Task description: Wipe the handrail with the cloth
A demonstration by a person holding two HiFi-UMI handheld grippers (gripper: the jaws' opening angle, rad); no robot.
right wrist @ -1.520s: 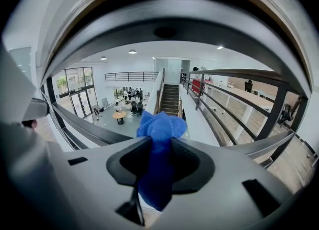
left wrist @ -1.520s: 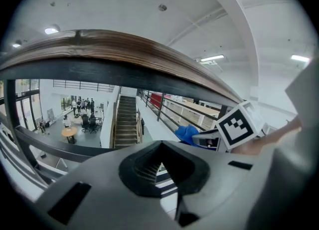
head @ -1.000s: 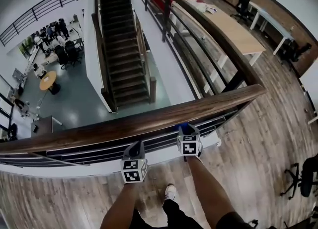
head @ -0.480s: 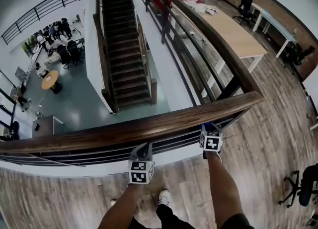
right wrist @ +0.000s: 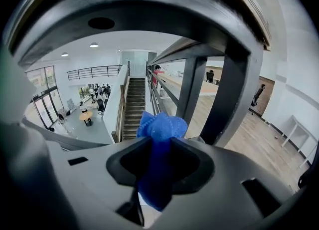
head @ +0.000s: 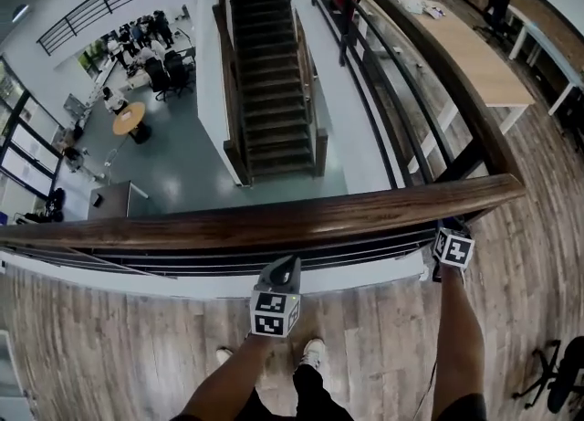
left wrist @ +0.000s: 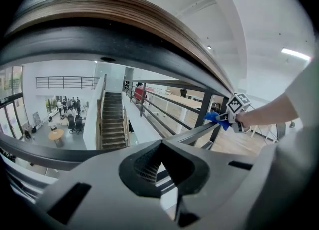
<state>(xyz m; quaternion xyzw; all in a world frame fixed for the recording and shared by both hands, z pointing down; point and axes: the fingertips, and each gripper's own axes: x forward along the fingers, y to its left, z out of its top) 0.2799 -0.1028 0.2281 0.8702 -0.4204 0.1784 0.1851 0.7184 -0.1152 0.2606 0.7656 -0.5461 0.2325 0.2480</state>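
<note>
The brown wooden handrail (head: 274,220) runs across the head view and ends at a corner post on the right. My right gripper (head: 447,227) sits just under the rail near that corner, shut on a bunched blue cloth (right wrist: 160,129). In the right gripper view the cloth pokes out between the jaws, below the rail's dark underside (right wrist: 149,14). My left gripper (head: 289,266) hangs below the middle of the rail, shut with nothing in it. The left gripper view shows the rail (left wrist: 124,14) overhead and the cloth (left wrist: 217,119) far right.
Dark metal rail bars (head: 228,259) and a post (right wrist: 229,94) stand under the handrail. Beyond it are a staircase (head: 269,72) and a lower floor with people at desks (head: 137,45). A long wooden table (head: 465,36) stands at the right. Shoes (head: 310,352) are on the plank floor.
My right gripper has slid to the right along the handrail with the cloth, reaching the corner end. The left gripper has stayed under the rail's middle. The head view has shifted.
</note>
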